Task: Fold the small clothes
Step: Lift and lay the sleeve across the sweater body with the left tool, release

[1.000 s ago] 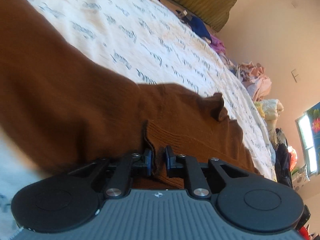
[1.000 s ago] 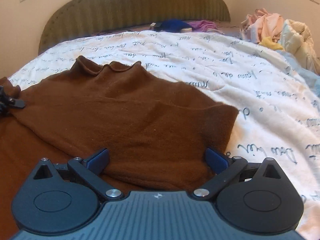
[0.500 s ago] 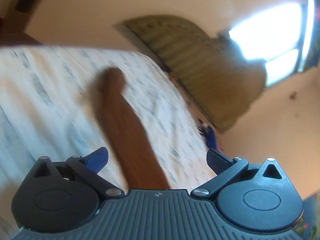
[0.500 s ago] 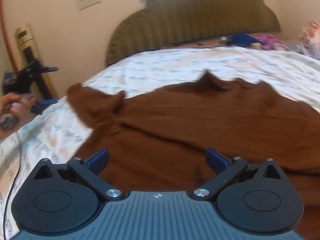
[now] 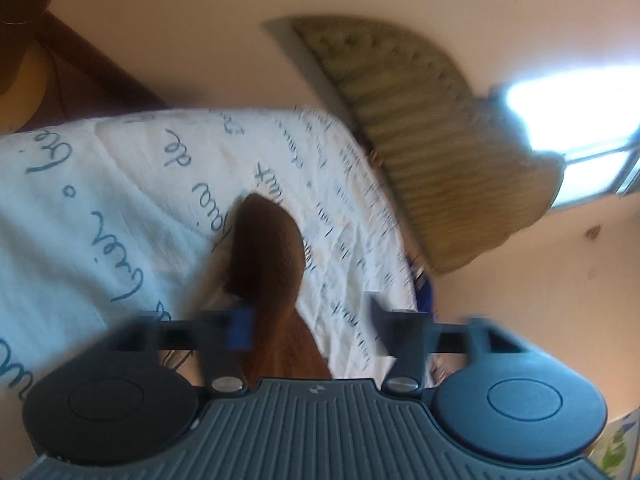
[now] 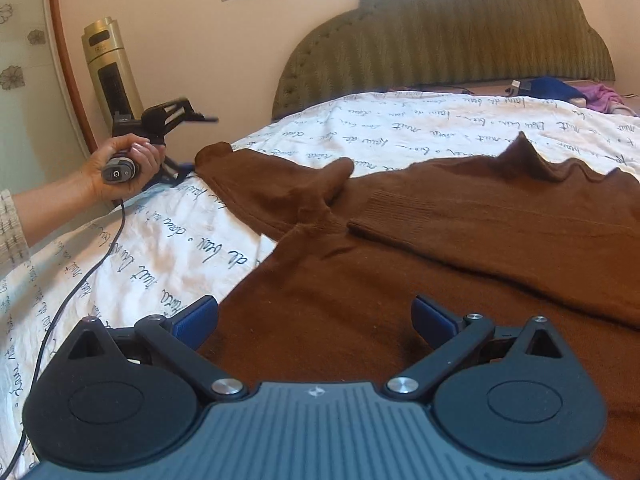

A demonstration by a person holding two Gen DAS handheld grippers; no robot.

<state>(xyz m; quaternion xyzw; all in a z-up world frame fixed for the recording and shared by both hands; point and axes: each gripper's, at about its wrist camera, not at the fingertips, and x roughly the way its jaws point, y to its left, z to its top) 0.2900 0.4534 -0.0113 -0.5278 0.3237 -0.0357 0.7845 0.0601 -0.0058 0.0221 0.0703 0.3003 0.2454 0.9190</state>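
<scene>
Beneath the spread-jawed right gripper (image 6: 315, 316) lies a brown knit sweater (image 6: 420, 248); its sleeve runs between the left gripper's (image 5: 308, 318) parted, unclamped fingers.

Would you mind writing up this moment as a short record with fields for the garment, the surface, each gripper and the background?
garment: brown sweater, partly folded, one sleeve stretched toward the bed's left edge
surface: white bedsheet with blue script
left gripper: open, sleeve end between its fingers, not clamped
right gripper: open, over the sweater body
left hand: holding the left gripper's handle
background: green headboard, gold tower appliance
</scene>
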